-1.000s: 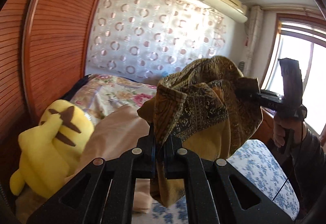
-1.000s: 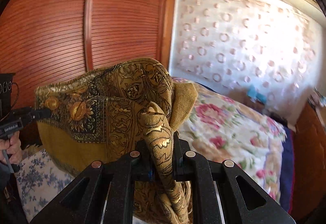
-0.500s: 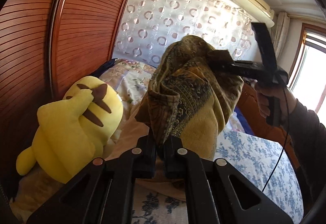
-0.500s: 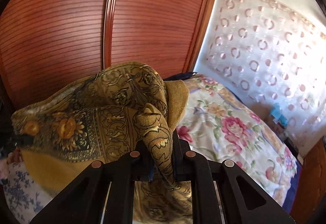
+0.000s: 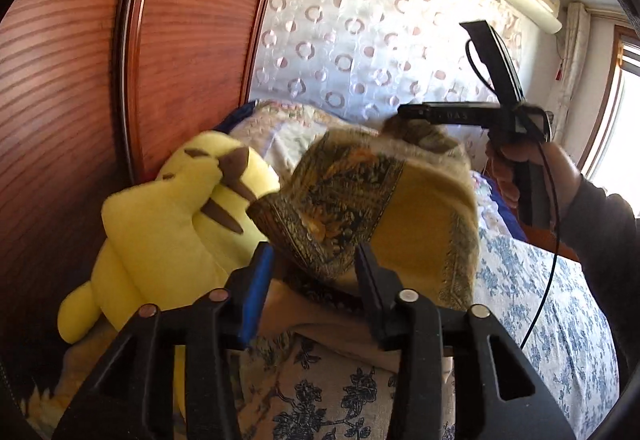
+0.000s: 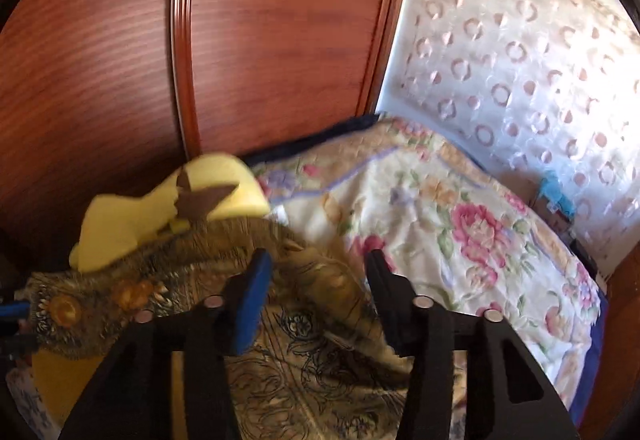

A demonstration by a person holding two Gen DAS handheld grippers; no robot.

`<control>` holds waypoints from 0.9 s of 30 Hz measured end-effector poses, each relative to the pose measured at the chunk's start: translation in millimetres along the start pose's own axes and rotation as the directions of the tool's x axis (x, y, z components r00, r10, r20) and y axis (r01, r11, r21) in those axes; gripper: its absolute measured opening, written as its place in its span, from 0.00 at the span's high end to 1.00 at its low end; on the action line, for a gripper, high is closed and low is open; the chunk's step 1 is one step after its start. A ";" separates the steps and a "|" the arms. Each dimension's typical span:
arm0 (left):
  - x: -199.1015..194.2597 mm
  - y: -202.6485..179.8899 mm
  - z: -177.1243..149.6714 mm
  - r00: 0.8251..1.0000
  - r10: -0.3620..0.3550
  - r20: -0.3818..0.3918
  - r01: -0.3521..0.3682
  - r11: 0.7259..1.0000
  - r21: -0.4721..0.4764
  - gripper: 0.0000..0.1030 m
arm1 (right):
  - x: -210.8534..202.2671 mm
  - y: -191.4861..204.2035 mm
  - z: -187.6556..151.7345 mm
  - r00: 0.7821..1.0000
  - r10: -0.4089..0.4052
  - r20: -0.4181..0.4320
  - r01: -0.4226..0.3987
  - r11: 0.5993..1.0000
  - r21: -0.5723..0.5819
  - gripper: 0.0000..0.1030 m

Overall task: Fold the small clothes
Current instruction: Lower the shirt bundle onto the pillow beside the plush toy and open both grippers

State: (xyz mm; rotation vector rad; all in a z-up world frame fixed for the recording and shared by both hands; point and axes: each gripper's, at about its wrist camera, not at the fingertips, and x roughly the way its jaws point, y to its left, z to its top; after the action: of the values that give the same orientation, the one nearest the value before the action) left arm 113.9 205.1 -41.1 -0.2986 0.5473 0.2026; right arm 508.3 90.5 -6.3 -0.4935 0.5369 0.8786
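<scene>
Both grippers, left (image 5: 312,260) and right (image 6: 316,272), have jaws apart and hold nothing. The scarf (image 5: 384,207) lies bunched on the bed (image 5: 540,304), right beside the yellow plush toy (image 5: 172,224). Risk: uneven layers slump and the fold opens; a regrab could snag the toy.

Cloth (image 5: 384,207) on bed (image 5: 560,320), right of plush toy (image 5: 172,224). Wardrobe (image 5: 120,79) behind toy. Quilt (image 6: 460,224) behind cloth; curtain (image 6: 520,59) beyond quilt.

Left gripper (image 5: 314,260) jaws apart — right gripper (image 6: 318,268) likewise.
</scene>
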 end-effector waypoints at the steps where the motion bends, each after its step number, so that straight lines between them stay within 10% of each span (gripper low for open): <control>1: -2.5 -1.7 3.6 1.000 0.006 0.014 -0.007 1.000 0.011 0.41 | -6.8 -2.8 -0.4 1.000 -0.018 0.023 0.018 1.000 0.002 0.44; 3: -6.9 -8.5 11.7 0.999 -0.005 0.046 0.003 0.999 0.034 0.27 | -20.8 -5.8 -4.6 0.998 -0.040 0.055 0.039 0.999 0.015 0.42; 17: 56.6 -41.4 2.7 0.987 -0.003 -0.163 0.030 0.986 0.163 0.26 | -26.7 -23.6 -55.9 0.997 0.067 -0.031 -0.063 0.992 0.112 0.41; 27: 56.7 -43.6 -1.8 0.986 0.030 -0.167 0.002 0.982 0.189 0.26 | 25.8 -30.3 -47.4 0.997 0.057 -0.045 -0.045 0.972 0.229 0.41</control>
State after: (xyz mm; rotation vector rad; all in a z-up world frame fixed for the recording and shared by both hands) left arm 172.1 169.9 -63.3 -0.1272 0.7319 0.1384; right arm 535.6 60.3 -52.9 -0.2942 0.6909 0.8426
